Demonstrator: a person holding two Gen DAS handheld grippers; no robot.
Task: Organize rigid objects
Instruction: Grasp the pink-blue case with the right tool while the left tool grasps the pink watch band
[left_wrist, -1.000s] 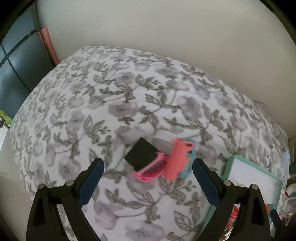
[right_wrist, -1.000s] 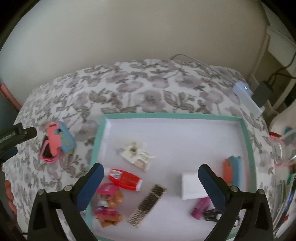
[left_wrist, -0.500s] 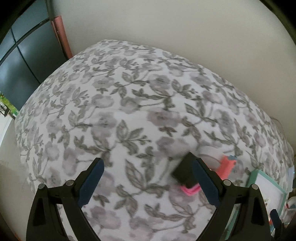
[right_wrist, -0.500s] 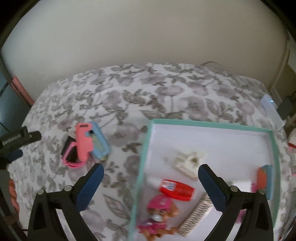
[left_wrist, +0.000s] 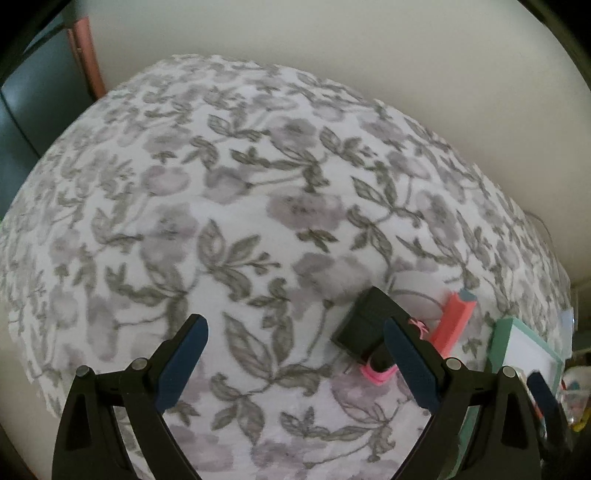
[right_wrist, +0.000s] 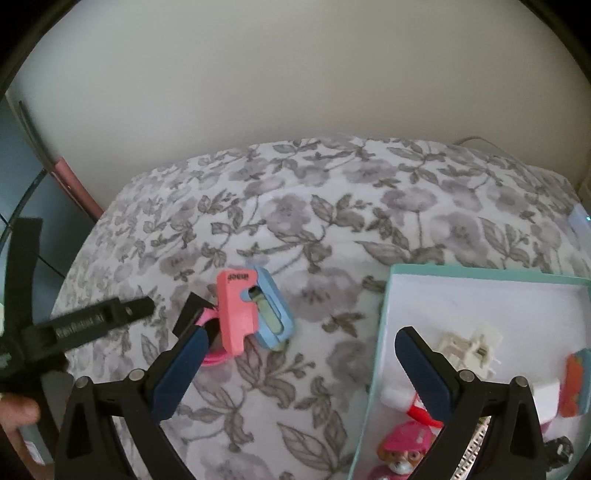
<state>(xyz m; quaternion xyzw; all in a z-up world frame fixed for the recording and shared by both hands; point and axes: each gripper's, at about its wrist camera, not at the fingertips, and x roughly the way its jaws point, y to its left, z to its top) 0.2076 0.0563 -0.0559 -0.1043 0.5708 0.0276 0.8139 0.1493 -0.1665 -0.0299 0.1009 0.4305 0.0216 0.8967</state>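
A coral-pink and light-blue plastic piece (right_wrist: 251, 310) lies on the floral cloth with a black block (right_wrist: 190, 312) and a pink ring (right_wrist: 214, 357) at its left. In the left wrist view the black block (left_wrist: 364, 319) and the coral piece (left_wrist: 456, 319) sit just past my right fingertip. My left gripper (left_wrist: 295, 354) is open and empty over bare cloth. My right gripper (right_wrist: 299, 360) is open and empty, its left finger next to the pink pile. The teal-rimmed white tray (right_wrist: 384, 332) lies to the right.
The tray holds a white clip part (right_wrist: 469, 349), a red tube (right_wrist: 417, 404), a pink toy pup (right_wrist: 402, 448), an orange-blue piece (right_wrist: 576, 384) and a studded strip. A white device (right_wrist: 580, 221) lies at the cloth's far right edge. A wall stands behind.
My right gripper has swung left from over the tray toward the pink and blue pile. My left gripper has shifted left, so the pile now sits at its right finger.
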